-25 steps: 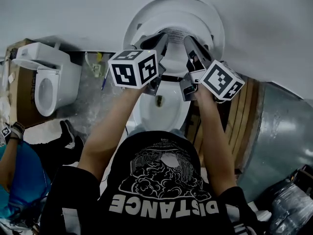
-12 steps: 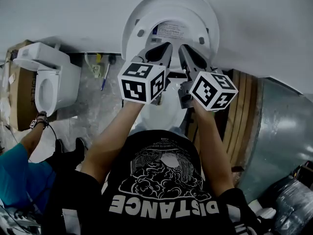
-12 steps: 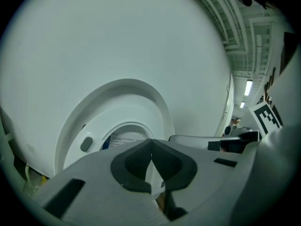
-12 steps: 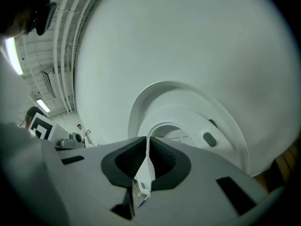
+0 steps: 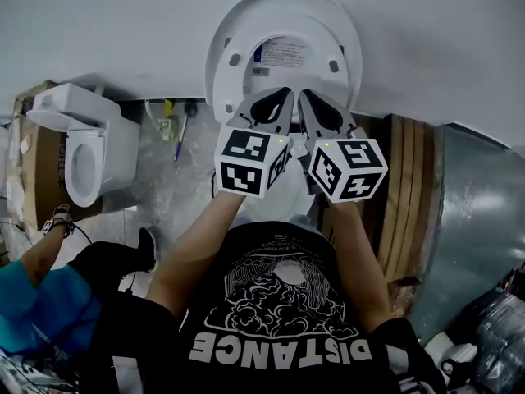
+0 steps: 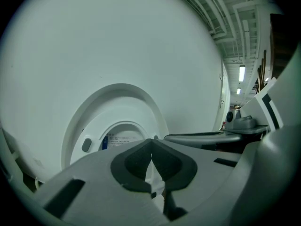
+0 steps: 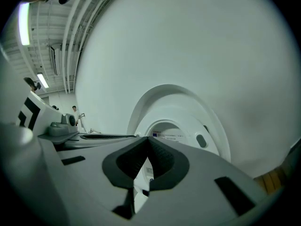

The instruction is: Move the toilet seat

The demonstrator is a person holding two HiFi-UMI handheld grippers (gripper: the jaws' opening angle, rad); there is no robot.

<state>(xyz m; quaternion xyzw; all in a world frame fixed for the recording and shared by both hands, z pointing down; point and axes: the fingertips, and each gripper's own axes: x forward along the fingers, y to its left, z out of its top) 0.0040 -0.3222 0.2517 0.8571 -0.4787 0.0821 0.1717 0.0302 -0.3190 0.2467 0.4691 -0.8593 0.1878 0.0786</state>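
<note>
**Seat raised, grippers drawn back**

The toilet seat [image 5: 244, 39] now stands upright against the wall [image 5: 98, 23], tipped further up than a second ago. Both have pulled back below it: the left hand-held gripper [image 5: 280, 97] is closed and empty, and the right hand-held gripper [image 5: 305, 97] is closing on nothing.

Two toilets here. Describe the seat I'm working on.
Find the plain white wall across the head view's top. The white oval plastic toilet seat stands raised before it, just beyond the left gripper and right gripper. Unlike the second white toilet at left, it shows grey bumpers and a printed label.
</note>
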